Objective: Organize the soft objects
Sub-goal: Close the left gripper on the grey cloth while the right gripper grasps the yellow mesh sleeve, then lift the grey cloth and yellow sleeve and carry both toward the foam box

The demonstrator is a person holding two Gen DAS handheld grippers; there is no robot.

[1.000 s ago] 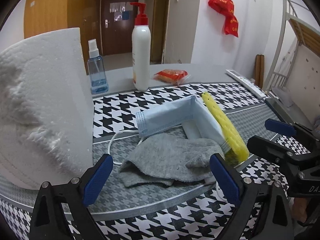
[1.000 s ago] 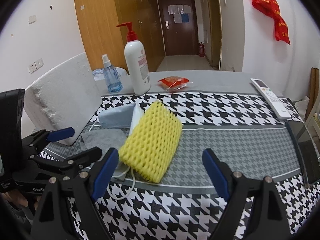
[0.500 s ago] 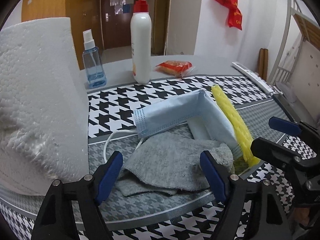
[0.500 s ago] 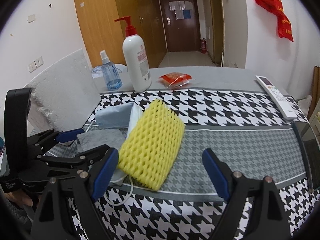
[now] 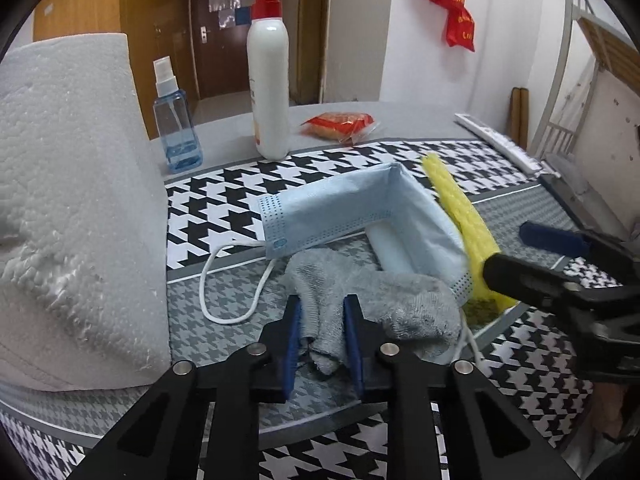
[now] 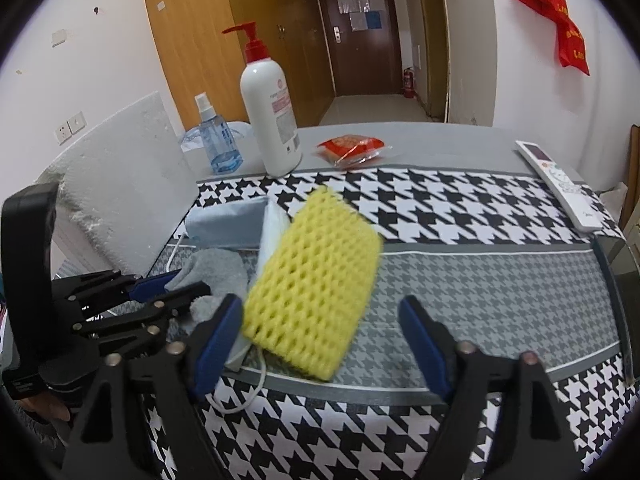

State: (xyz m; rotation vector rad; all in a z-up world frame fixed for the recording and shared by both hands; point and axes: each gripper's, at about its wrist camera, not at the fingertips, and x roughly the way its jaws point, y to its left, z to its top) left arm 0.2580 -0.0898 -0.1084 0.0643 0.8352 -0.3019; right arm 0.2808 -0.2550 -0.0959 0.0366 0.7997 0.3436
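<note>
Your left gripper (image 5: 322, 336) has squeezed in since a moment ago, when its jaws stood wide open on both sides of the gray sock (image 5: 372, 300); now they are nearly shut and pinch a bunched fold at the near end of that sock. The sock lies on the gray band of the houndstooth mat (image 6: 460, 208), close to the near edge of the desk, just beside the big white foam block (image 5: 72, 208) that stands at the left edge. Your right gripper (image 6: 320, 340) has its jaws wide open and holds nothing; it hangs just in front of the yellow foam net (image 6: 316, 292), which leans up over the blue face mask (image 5: 340, 208) and looks a bit blurry. You are only at the start, I think: the sock, the mask and the net all lie in one messy heap, touching each other, and none has been put away yet. One grab is made, and the lifting and sorting are left to do. You cannot see where the soft things should go; no box or basket shows. The foam net hides part of the mask, the sock covers one end of it, and the white ear loop (image 5: 232, 280) runs under the heap.
</note>
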